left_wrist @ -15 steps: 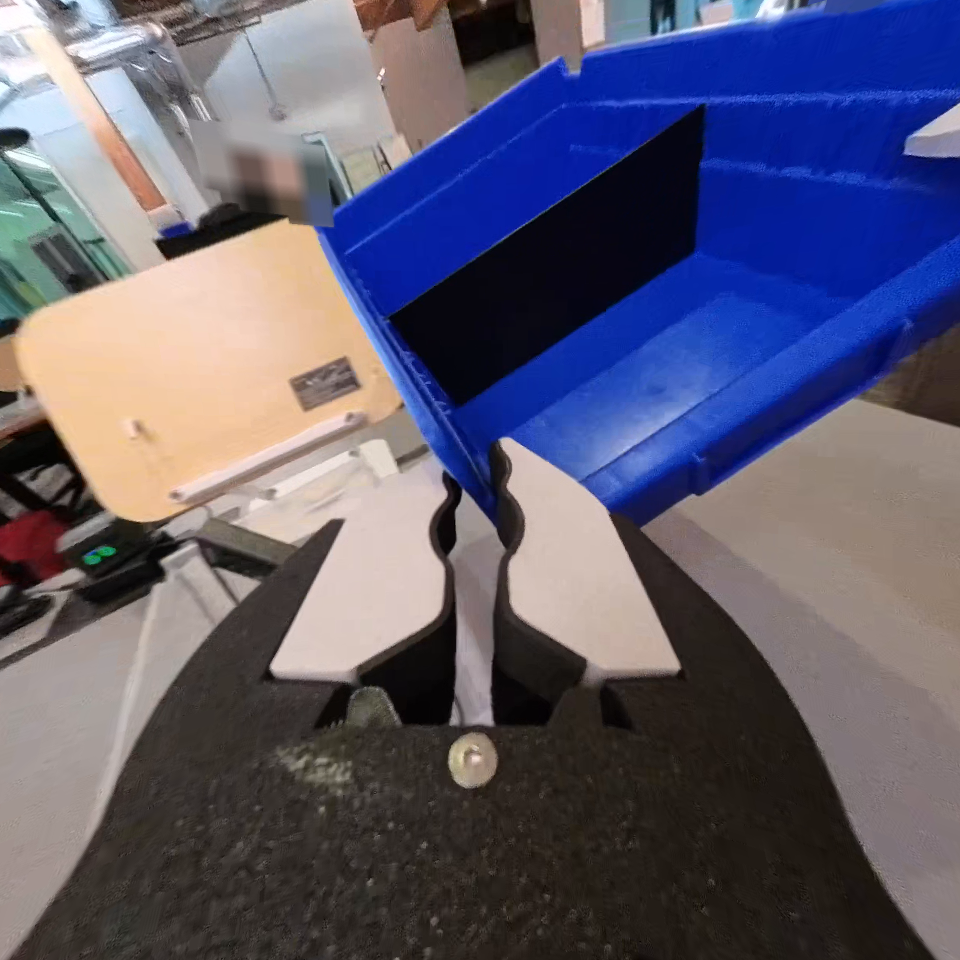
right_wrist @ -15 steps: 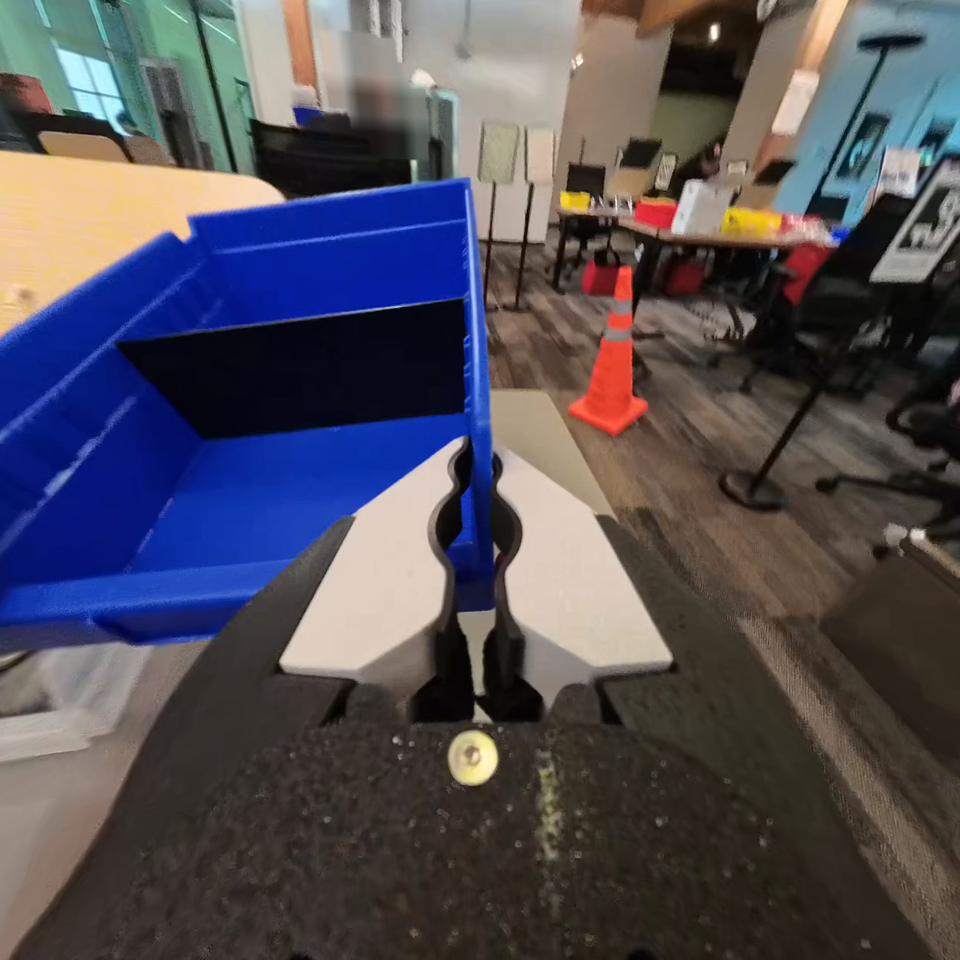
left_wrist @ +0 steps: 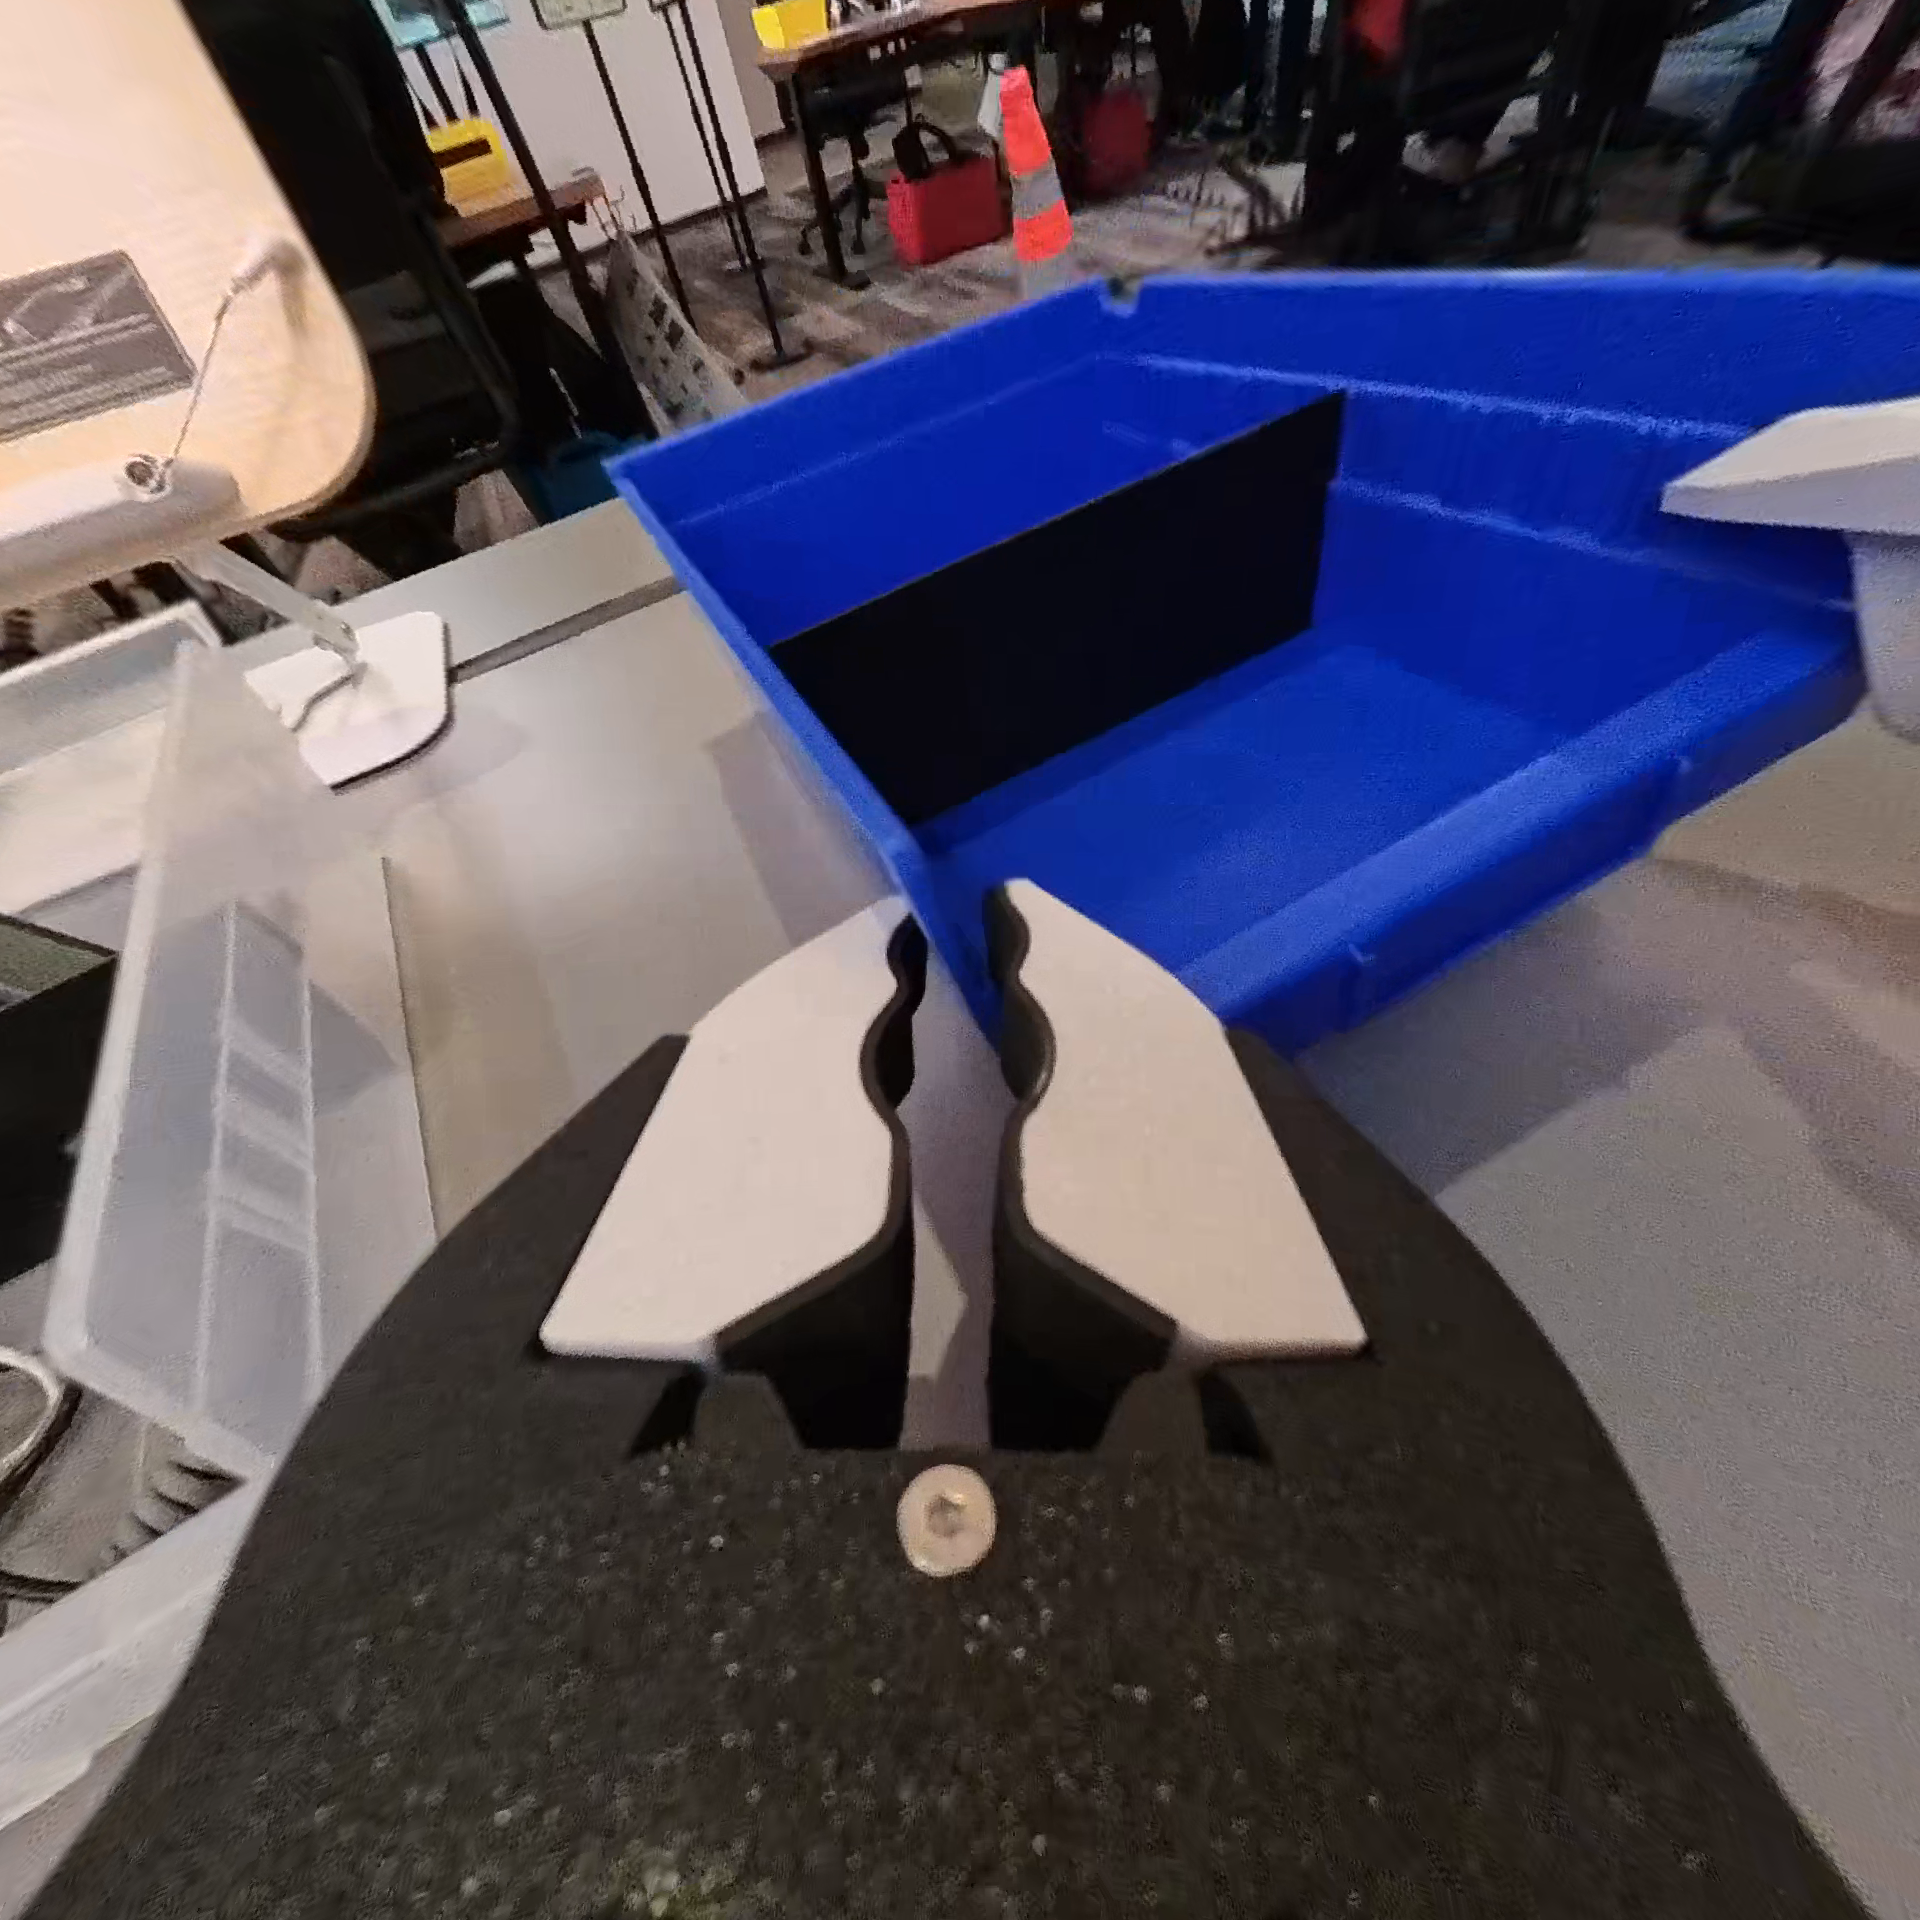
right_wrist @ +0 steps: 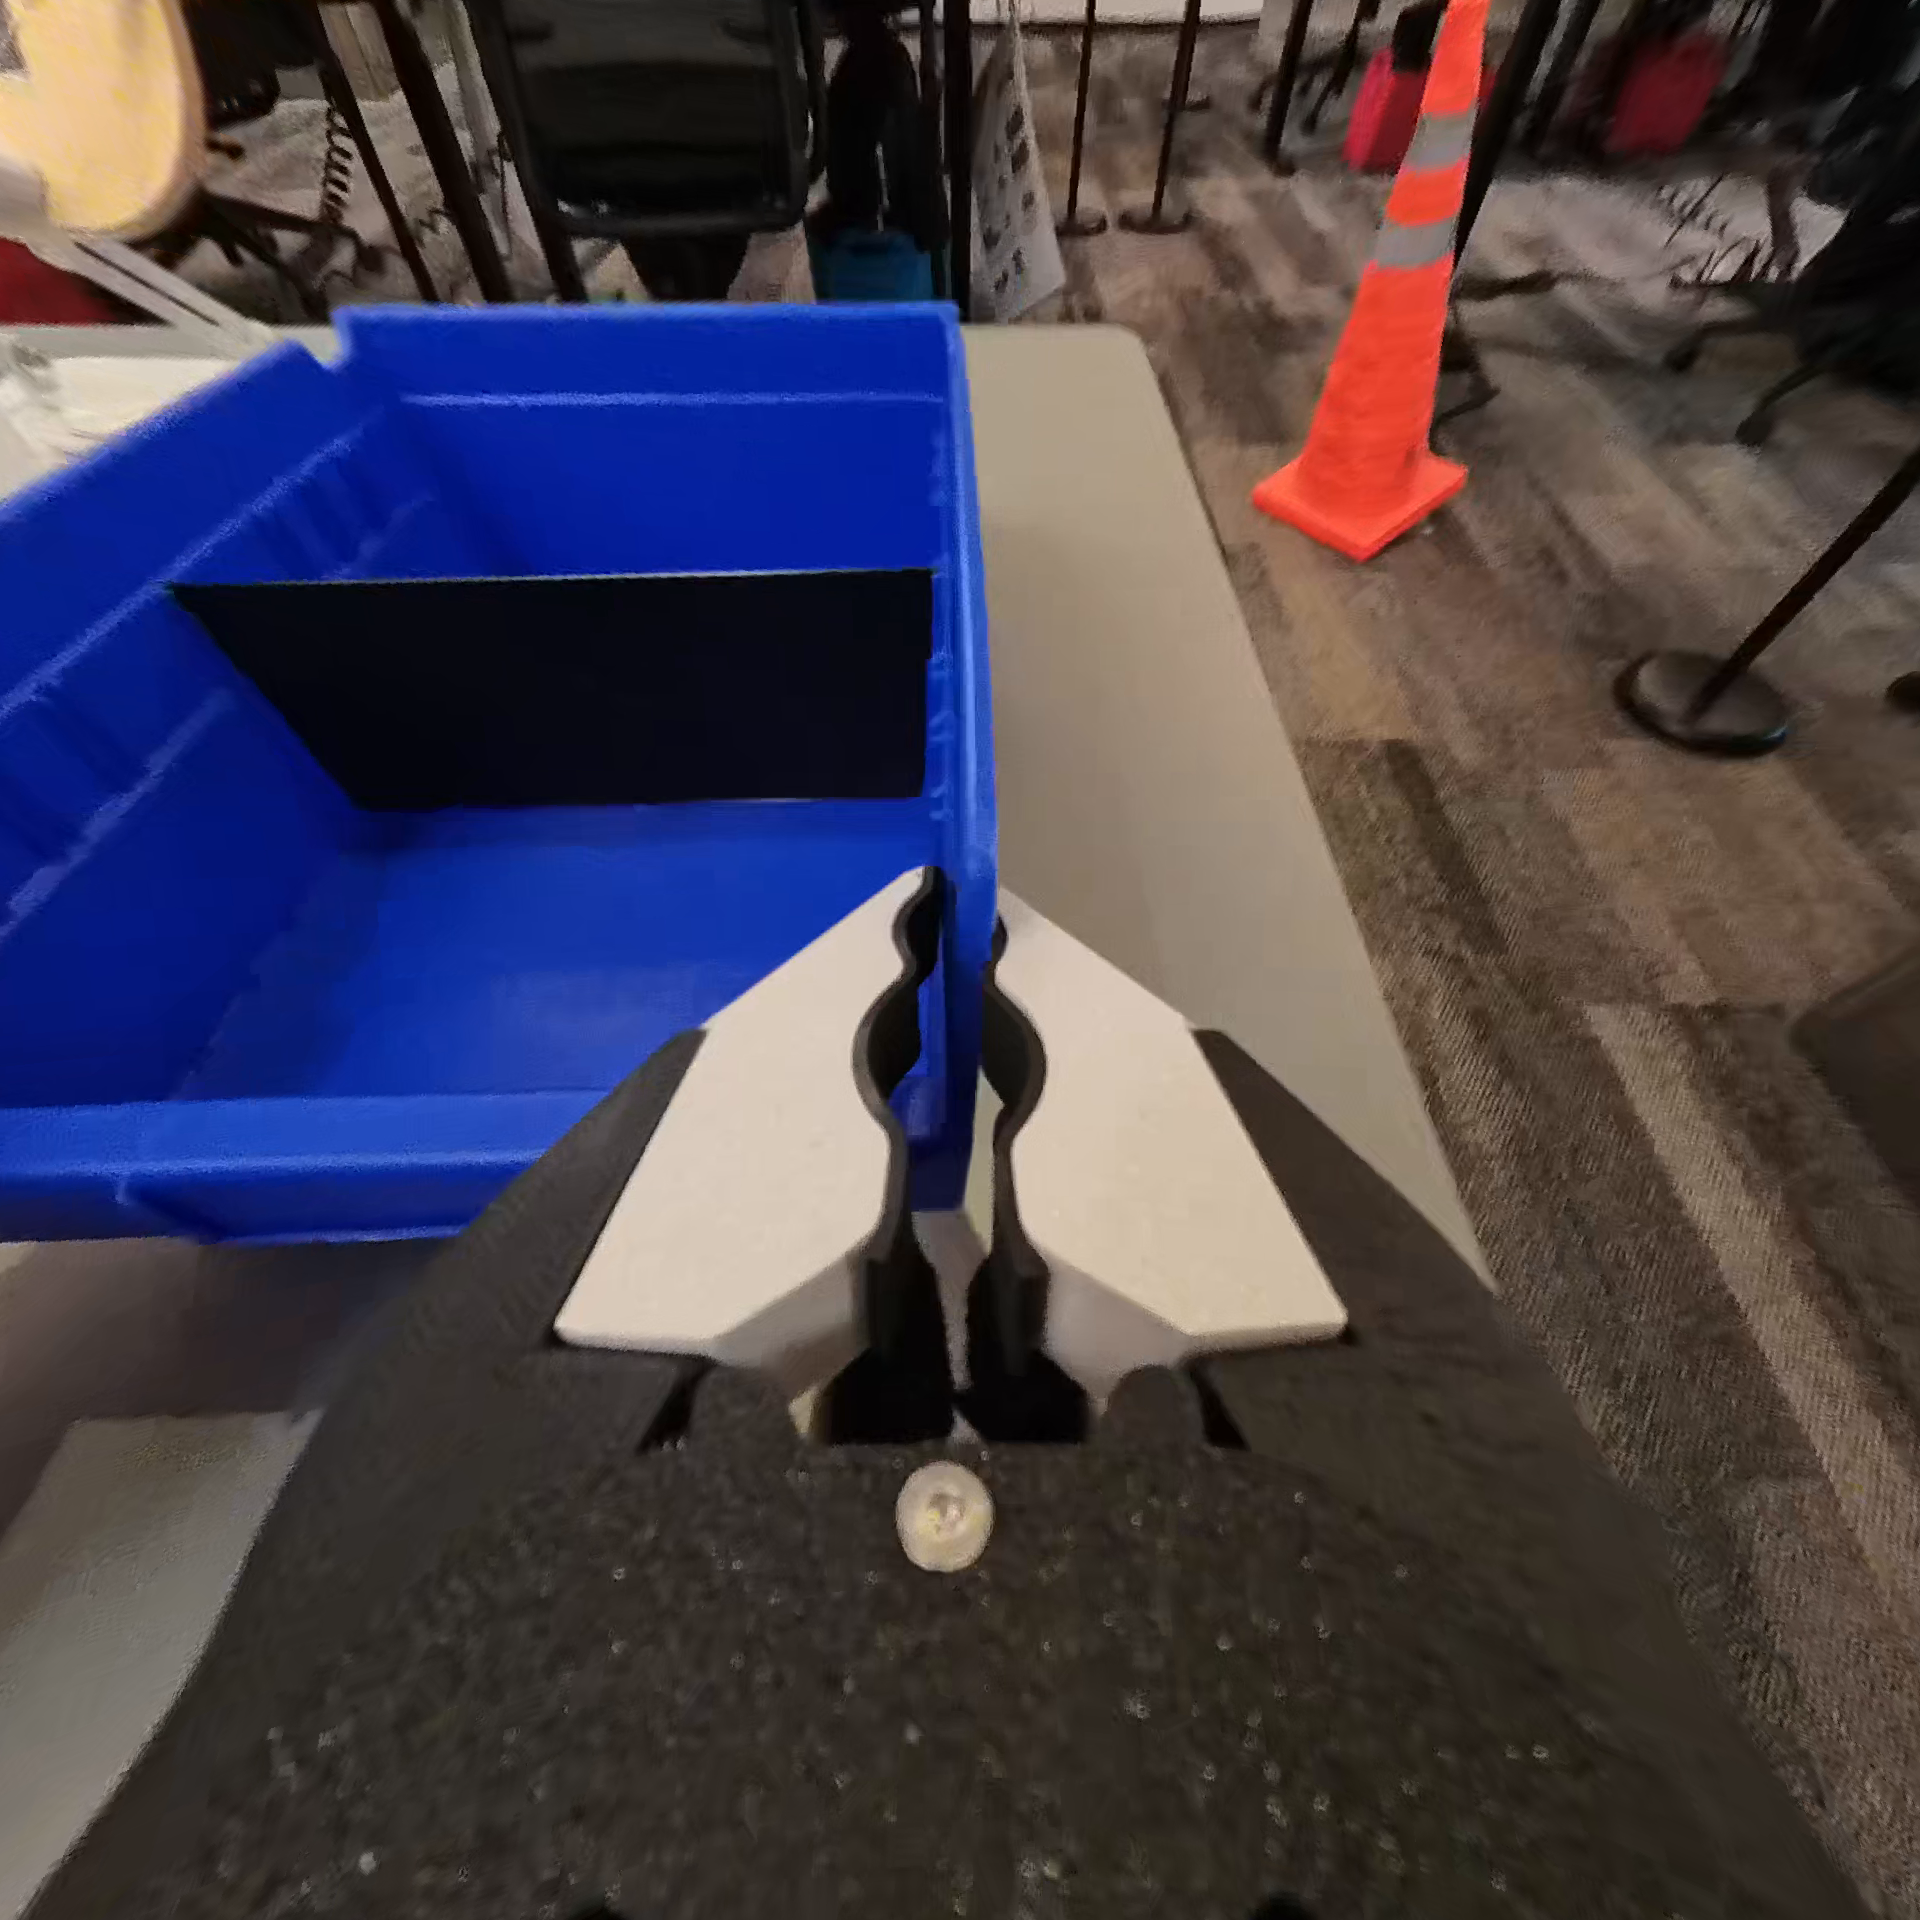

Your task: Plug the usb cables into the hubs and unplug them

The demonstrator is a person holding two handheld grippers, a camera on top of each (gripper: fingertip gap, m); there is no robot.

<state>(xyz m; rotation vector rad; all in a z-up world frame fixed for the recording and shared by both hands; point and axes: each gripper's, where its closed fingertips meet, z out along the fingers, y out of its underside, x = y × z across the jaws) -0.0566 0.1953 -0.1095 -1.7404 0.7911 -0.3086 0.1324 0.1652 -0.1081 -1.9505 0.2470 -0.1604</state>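
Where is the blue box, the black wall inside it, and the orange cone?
blue box (right_wrist: 582,468): right wrist view, on its far inner wall.
black wall (right_wrist: 582,686): right wrist view, on the middle of the divider's face.
orange cone (right_wrist: 1387,343): right wrist view, on its orange body below the grey band.

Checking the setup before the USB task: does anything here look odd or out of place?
Yes. Both grippers clamp the blue bin by opposite side walls, left gripper, right gripper. The bin looks empty apart from a black divider, and no cables or hubs show in either view.
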